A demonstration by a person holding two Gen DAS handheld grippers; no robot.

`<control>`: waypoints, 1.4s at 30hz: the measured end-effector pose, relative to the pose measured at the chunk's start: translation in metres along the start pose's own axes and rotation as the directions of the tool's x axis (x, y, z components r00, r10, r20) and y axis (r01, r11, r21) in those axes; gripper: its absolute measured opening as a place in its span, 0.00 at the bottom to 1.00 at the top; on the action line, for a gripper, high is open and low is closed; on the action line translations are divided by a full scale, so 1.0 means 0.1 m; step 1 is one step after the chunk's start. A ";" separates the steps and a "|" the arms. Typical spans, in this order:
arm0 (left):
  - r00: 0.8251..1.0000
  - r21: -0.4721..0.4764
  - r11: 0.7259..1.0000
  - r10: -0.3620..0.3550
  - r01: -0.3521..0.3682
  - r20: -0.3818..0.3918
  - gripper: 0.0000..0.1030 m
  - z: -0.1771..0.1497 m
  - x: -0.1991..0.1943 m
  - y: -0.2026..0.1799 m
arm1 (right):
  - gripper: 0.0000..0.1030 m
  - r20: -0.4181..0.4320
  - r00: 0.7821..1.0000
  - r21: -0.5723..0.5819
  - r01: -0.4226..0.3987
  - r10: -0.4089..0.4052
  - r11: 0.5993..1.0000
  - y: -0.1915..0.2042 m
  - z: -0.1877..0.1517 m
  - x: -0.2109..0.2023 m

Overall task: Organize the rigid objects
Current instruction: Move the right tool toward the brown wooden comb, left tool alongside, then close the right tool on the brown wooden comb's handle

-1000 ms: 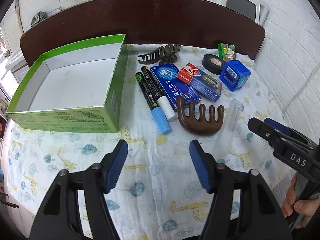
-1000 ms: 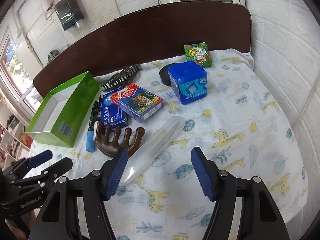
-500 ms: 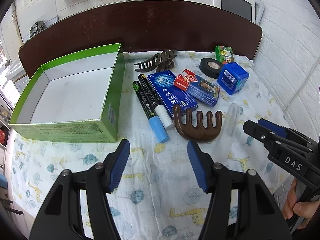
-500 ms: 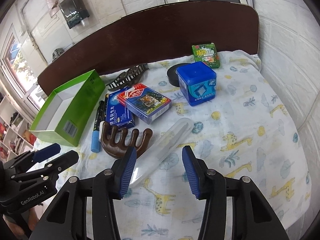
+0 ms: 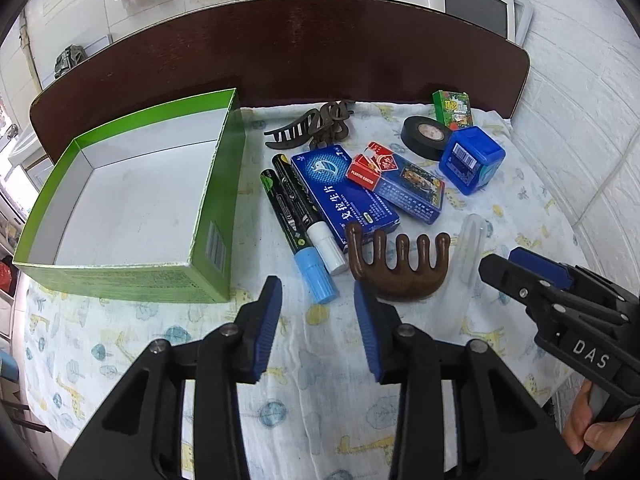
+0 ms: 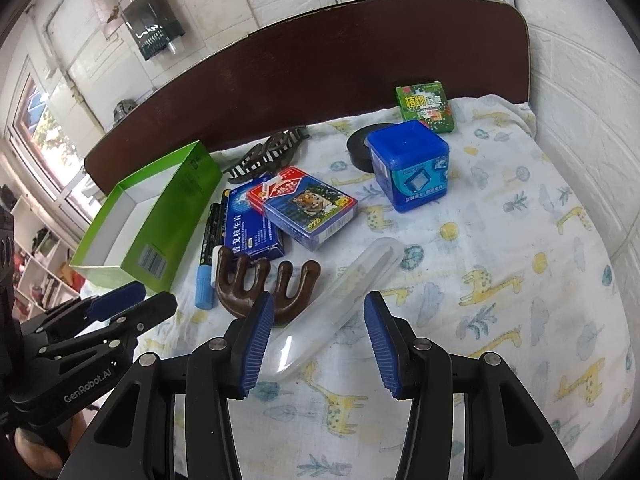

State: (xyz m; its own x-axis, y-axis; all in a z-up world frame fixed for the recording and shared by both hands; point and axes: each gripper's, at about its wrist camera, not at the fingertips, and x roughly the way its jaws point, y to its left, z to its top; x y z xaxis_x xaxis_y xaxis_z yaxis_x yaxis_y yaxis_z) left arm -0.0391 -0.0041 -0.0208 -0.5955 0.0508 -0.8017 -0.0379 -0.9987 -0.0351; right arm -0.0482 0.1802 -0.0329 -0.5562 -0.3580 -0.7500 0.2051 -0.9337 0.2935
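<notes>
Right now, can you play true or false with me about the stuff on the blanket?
1. The green box has nothing inside it. True.
2. The brown comb sits in the green box. False: it lies on the blanket, outside the box.
3. The right gripper is open, with the clear tube between its fingers. True.
4. The left gripper is squeezing a marker. False: it is open and holds nothing.
5. The blue cube is stacked on the card box. False: it stands apart on the blanket.
</notes>
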 end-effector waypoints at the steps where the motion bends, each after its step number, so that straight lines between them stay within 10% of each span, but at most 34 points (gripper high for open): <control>1: 1.000 -0.002 1.000 -0.004 0.004 -0.003 0.28 0.01 0.02 0.00 | 0.49 -0.003 1.000 0.001 -0.002 0.002 1.000 0.01 0.01 0.02; 29: 0.995 0.081 0.995 -0.055 0.062 -0.082 0.22 0.24 0.49 -0.15 | 0.32 -0.125 0.989 0.040 -0.078 0.082 0.996 0.03 0.13 0.66; 42: 0.985 0.075 0.990 -0.105 0.116 -0.138 0.19 -0.25 0.19 0.00 | 0.31 -0.237 0.953 -0.001 -0.195 0.189 0.981 0.29 -0.13 0.52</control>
State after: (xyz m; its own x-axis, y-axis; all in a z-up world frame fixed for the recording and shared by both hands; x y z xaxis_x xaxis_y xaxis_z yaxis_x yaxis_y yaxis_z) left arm -0.0305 -0.0032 -0.0506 -0.4719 0.1531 -0.8683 -0.1668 -0.9825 -0.0826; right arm -0.0602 0.1347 -0.0710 -0.3000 -0.5197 -0.7999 0.3103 -0.8461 0.4334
